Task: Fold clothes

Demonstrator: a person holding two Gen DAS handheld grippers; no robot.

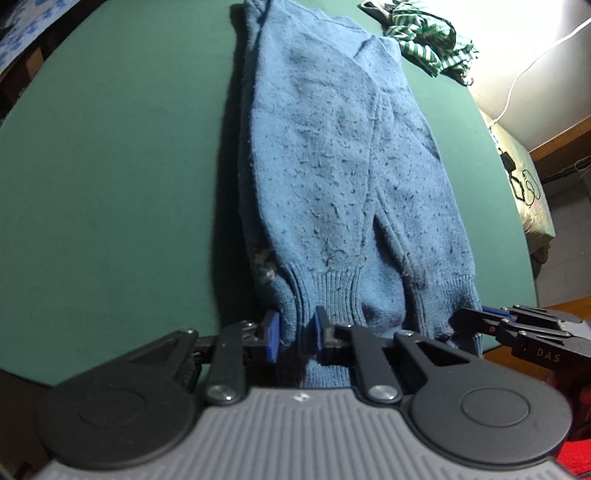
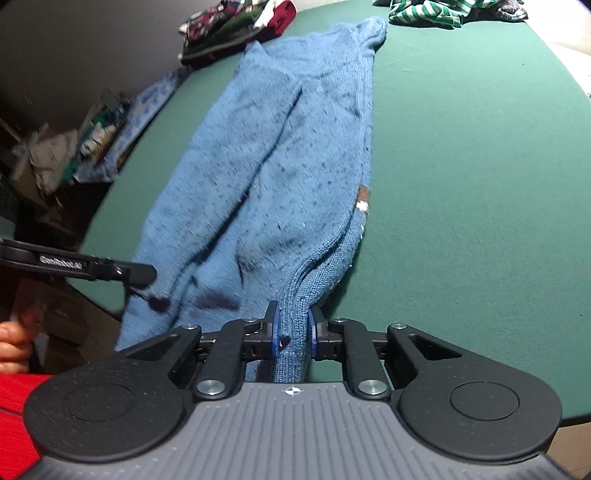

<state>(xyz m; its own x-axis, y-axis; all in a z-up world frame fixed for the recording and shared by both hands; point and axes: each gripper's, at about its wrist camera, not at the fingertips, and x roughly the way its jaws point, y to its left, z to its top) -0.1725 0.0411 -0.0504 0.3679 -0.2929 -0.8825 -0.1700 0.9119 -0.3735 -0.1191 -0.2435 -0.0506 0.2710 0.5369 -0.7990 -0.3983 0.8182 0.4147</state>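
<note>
A blue speckled knit sweater (image 1: 340, 166) lies lengthwise on the green table (image 1: 110, 166), folded into a narrow strip with its ribbed hem toward me. My left gripper (image 1: 295, 334) is shut on the left part of that hem, blue pads pressing the knit. In the right wrist view the same sweater (image 2: 266, 177) stretches away, and my right gripper (image 2: 293, 328) is shut on the hem's right corner. The right gripper (image 1: 480, 321) also shows at the right of the left wrist view, and the left gripper (image 2: 147, 275) at the left of the right wrist view.
A green-and-white striped garment (image 1: 428, 40) lies crumpled at the table's far end (image 2: 424, 11). A stack of folded clothes (image 2: 236, 29) sits at the far left. A hand (image 2: 14, 339) and red sleeve show at the lower left. A white cable (image 1: 532, 70) hangs beyond the table.
</note>
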